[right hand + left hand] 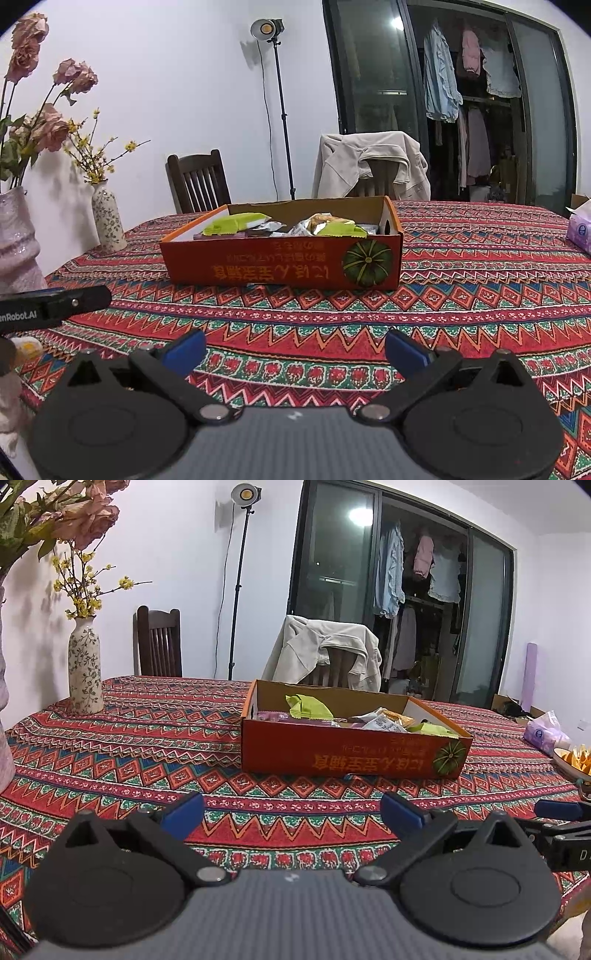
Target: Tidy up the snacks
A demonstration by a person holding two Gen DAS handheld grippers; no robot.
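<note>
Nearest you, both grippers hang released over the patterned tablecloth: your left gripper and right gripper each have their 2 blue pads spread wide with nothing between them. Beyond them, mid-table, sits the orange cardboard box, and the snacks lie inside it in a loose heap: 2 green packets on top, a crinkled foil-and-orange wrapper between them. Expect these to be light, soft and slick, with contents that may crush. Take a packet by its flat sealed edge, pinching gently. Farther back stand a floral vase and 2 chairs.
</note>
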